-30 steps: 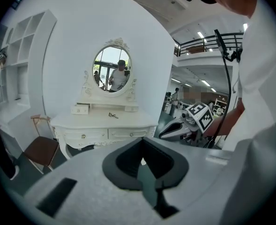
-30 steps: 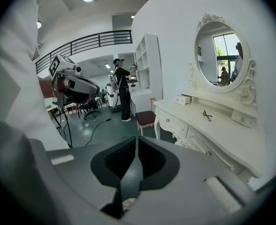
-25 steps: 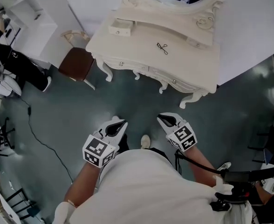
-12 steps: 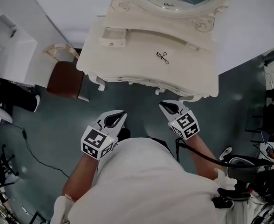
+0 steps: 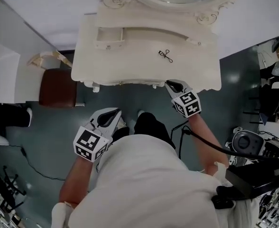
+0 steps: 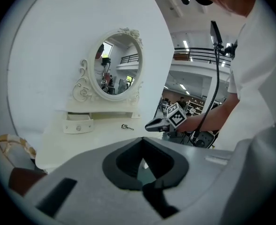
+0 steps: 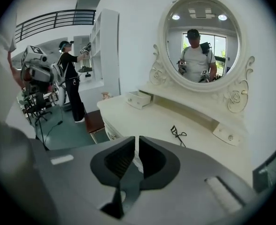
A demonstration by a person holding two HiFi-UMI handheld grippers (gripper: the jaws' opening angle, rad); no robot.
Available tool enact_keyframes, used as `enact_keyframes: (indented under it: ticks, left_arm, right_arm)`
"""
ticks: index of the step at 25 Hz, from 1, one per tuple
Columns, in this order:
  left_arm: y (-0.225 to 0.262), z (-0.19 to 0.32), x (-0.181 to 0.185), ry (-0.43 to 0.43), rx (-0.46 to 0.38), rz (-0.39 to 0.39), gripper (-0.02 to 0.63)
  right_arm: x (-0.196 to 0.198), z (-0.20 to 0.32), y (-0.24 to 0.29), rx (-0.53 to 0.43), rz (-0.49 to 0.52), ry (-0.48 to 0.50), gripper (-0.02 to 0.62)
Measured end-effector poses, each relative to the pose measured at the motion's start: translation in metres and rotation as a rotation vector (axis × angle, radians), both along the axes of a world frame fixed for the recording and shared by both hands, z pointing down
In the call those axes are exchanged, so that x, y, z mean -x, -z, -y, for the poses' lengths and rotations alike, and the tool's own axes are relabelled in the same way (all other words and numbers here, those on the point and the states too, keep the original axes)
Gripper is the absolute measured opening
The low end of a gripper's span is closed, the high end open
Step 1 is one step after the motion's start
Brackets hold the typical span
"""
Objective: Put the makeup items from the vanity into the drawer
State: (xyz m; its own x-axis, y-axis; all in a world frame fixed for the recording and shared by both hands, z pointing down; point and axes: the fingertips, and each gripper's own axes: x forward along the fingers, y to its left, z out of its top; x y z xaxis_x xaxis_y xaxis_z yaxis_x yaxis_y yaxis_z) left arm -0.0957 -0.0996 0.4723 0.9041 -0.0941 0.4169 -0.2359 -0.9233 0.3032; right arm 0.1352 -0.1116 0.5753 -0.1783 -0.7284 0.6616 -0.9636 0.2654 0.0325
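The left tongs have their jaws together at the tips with nothing between them, and they hang over the grey-green floor at lower left of the head view. The right tongs are closed to a thin slit and empty, their tips at the front edge of the cream vanity surface. Both bare forearms stretch forward, the right one higher in the frame. The black metal eyelash curler lies alone mid-surface. The small cream drawer stands open at upper left.
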Motion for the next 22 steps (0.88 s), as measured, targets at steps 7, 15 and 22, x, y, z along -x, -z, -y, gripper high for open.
enact_keyframes:
  ticks: [7, 15, 22]
  left_arm:
    - [0.003, 0.060, -0.005, 0.080, 0.021, 0.025, 0.003]
    - [0.015, 0.119, -0.028, 0.177, 0.007, 0.059, 0.003]
    - [0.017, 0.149, -0.053, 0.212, 0.008, 0.070, 0.003]
  right_arm:
    - [-0.070, 0.085, -0.034, 0.049, -0.094, -0.055, 0.060]
    - [-0.116, 0.151, -0.079, 0.140, -0.164, 0.004, 0.097]
    - [-0.126, 0.169, -0.103, 0.198, -0.190, 0.080, 0.065]
